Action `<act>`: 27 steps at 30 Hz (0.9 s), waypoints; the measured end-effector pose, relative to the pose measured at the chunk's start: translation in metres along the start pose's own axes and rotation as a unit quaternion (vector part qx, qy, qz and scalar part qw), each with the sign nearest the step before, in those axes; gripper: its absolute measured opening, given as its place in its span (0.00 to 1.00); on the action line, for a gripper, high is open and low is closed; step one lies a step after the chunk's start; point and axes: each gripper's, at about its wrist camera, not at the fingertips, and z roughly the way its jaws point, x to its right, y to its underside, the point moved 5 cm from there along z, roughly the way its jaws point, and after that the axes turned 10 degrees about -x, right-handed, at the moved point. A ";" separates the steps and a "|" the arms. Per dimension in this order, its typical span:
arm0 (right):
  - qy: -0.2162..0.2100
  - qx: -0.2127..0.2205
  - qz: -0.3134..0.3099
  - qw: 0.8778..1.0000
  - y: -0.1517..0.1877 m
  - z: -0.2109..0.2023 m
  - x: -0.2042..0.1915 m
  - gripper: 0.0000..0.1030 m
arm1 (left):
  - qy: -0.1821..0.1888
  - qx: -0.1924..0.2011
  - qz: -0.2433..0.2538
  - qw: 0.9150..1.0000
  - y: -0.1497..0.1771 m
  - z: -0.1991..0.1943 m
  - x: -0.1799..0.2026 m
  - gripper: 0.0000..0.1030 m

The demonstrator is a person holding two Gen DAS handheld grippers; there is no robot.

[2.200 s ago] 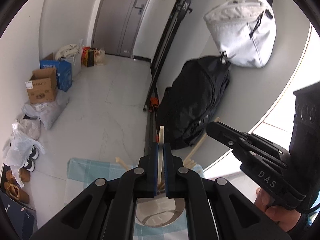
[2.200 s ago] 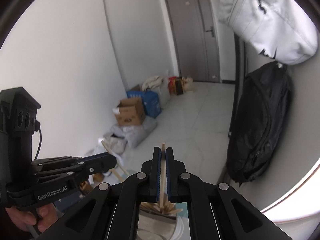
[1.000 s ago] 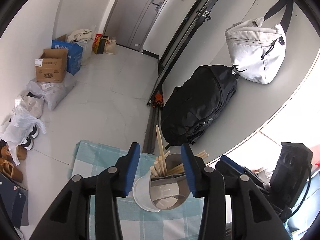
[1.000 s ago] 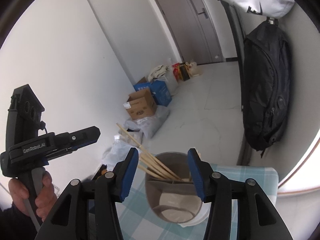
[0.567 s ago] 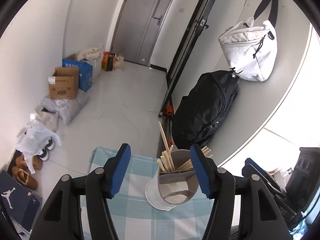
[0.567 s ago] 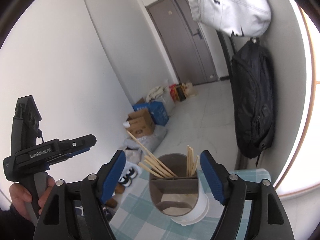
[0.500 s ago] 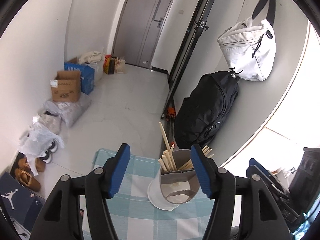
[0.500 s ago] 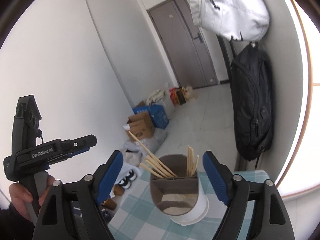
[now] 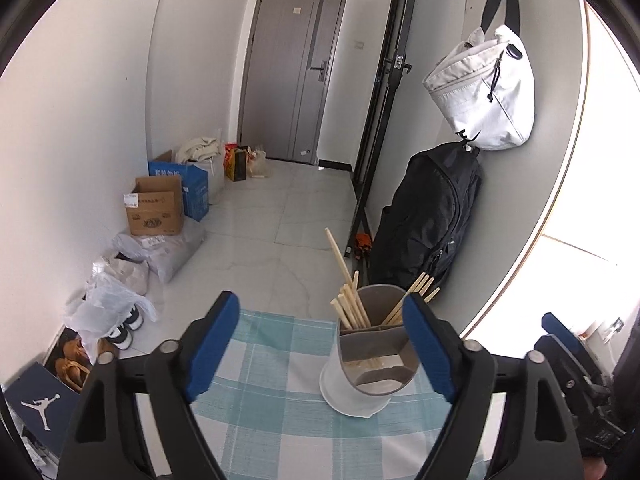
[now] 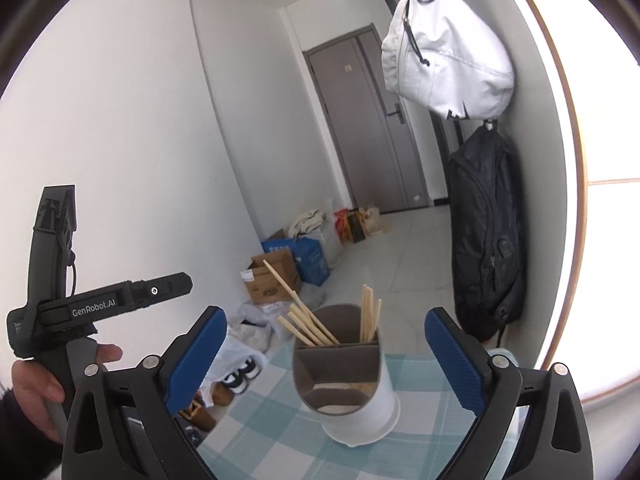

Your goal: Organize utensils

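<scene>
From my remote station I find the holder (image 9: pixel 370 364) upright on the checked cloth (image 9: pixel 280 380), a grey divided insert set in a white cup; chopsticks (image 9: pixel 348 304) lean in its rear compartments, one bundle to the left and another (image 9: pixel 416 292) to the right as the left camera sees them, with one stick rising well above the rest; the front compartment shows only a pale bottom from this angle. My left gripper (image 9: pixel 320 344) has just been opening and its jaws stand wide; in its own view the right blue pad overlaps the holder's edge, but I cannot tell whether it touches, and nothing is pressed between the pads. My right gripper (image 10: pixel 326 358) has likewise just been opening and stands at full spread; the holder (image 10: pixel 348 384) sits in the gap between its pads, apart from both, chopsticks (image 10: pixel 308 324) fanning left and a straighter group (image 10: pixel 370 312) at the right. The right camera also shows the left gripper (image 10: pixel 176 284) from the side, held by a hand (image 10: pixel 36 384) at lower left; a backpack (image 9: pixel 428 216) and a white bag (image 9: pixel 484 96) hang on the wall beyond; boxes (image 9: pixel 156 208) and shoes (image 9: pixel 124 324) lie on the floor.
</scene>
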 end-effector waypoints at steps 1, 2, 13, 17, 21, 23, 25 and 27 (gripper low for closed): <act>0.002 0.005 -0.003 1.000 0.002 -0.001 0.000 0.99 | -0.003 0.004 0.003 1.000 0.003 0.001 0.000 0.81; 0.006 0.010 -0.008 1.000 0.005 -0.003 0.000 0.99 | -0.002 0.007 0.006 1.000 0.006 0.001 0.001 0.81; 0.028 0.028 -0.033 0.999 0.035 -0.001 0.000 1.00 | -0.014 0.049 0.018 0.999 0.037 0.011 0.004 0.91; 0.031 0.023 -0.031 0.999 0.043 0.001 0.002 1.00 | -0.013 0.051 0.024 0.998 0.049 0.020 0.003 0.92; 0.029 0.021 -0.027 0.999 0.047 0.001 0.003 1.00 | -0.019 0.042 0.034 0.998 0.056 0.027 0.004 0.92; 0.031 0.019 -0.026 0.999 0.048 0.002 0.003 1.00 | -0.018 0.033 0.032 0.999 0.058 0.030 0.004 0.92; 0.031 0.017 -0.025 0.999 0.050 0.003 0.003 1.00 | -0.018 0.029 0.034 0.999 0.058 0.029 0.005 0.92; 0.033 0.015 -0.025 0.999 0.051 0.004 0.003 1.00 | -0.020 0.036 0.038 0.998 0.058 0.027 0.007 0.92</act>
